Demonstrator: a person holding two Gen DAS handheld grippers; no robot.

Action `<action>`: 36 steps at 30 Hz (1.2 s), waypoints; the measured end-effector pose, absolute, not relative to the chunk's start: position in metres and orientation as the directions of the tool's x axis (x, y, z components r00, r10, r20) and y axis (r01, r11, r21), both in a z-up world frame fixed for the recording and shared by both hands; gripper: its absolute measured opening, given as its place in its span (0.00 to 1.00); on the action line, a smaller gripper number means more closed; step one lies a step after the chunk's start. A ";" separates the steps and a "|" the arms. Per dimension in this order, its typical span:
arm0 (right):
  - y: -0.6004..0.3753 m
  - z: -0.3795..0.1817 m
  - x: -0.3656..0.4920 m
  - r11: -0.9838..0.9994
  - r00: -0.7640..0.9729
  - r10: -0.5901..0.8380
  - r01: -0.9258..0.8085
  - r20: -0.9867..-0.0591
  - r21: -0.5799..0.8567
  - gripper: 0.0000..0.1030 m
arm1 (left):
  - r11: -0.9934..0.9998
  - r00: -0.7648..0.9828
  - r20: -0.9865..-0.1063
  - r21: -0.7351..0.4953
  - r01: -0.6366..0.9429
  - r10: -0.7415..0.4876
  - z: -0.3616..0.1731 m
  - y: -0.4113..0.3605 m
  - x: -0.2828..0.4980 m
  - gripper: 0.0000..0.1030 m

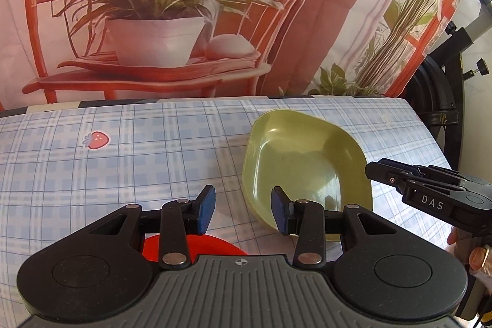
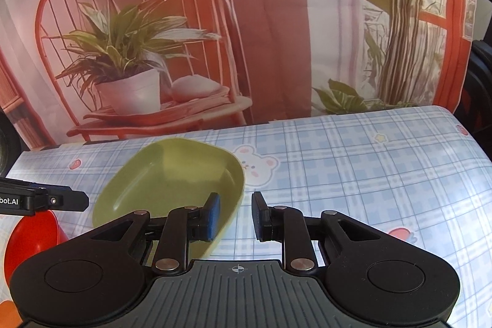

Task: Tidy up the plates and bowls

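Green bowl [image 1: 304,165] — red bowl [image 2: 33,235] beside, tablecloth [image 2: 369,162] beneath.

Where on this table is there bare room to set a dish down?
Free: the checked cloth left of the green bowl, around the strawberry print, and the stretch right of it past the bear print. Crowded: the near edge, where the red bowl sits beside the green one.
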State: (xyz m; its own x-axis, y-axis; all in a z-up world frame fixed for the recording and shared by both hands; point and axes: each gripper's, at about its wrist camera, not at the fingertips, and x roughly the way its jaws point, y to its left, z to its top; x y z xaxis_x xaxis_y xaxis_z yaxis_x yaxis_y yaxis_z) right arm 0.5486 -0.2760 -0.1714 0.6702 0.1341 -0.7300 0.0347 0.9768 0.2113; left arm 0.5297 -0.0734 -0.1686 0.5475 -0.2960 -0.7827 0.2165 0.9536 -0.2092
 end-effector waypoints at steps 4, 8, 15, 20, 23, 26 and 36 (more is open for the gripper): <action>-0.273 -0.182 0.556 0.977 0.652 0.135 0.039 -0.746 0.211 0.20 | 0.954 0.526 -0.799 -0.201 0.222 -0.291 -0.177 -0.079 0.535 0.41; -0.274 -0.191 0.558 0.967 0.633 0.164 0.047 -0.756 0.249 0.18 | 0.952 0.514 -0.807 -0.192 0.238 -0.291 -0.183 -0.082 0.537 0.32; -0.271 -0.190 0.553 0.964 0.638 0.172 0.049 -0.750 0.263 0.11 | 0.943 0.519 -0.797 -0.186 0.277 -0.309 -0.184 -0.086 0.531 0.13; -0.274 -0.185 0.549 0.957 0.649 0.170 0.069 -0.742 0.280 0.11 | 0.940 0.525 -0.787 -0.207 0.270 -0.324 -0.181 -0.085 0.527 0.13; -0.276 -0.177 0.545 0.955 0.660 0.166 0.079 -0.733 0.287 0.11 | 0.939 0.549 -0.770 -0.195 0.283 -0.325 -0.168 -0.087 0.521 0.13; -0.277 -0.162 0.540 0.955 0.684 0.162 0.073 -0.711 0.288 0.10 | 0.940 0.578 -0.750 -0.179 0.291 -0.322 -0.151 -0.088 0.514 0.13; -0.266 -0.106 0.500 0.954 0.746 0.161 0.050 -0.646 0.296 0.11 | 0.939 0.625 -0.713 -0.145 0.311 -0.317 -0.101 -0.081 0.470 0.13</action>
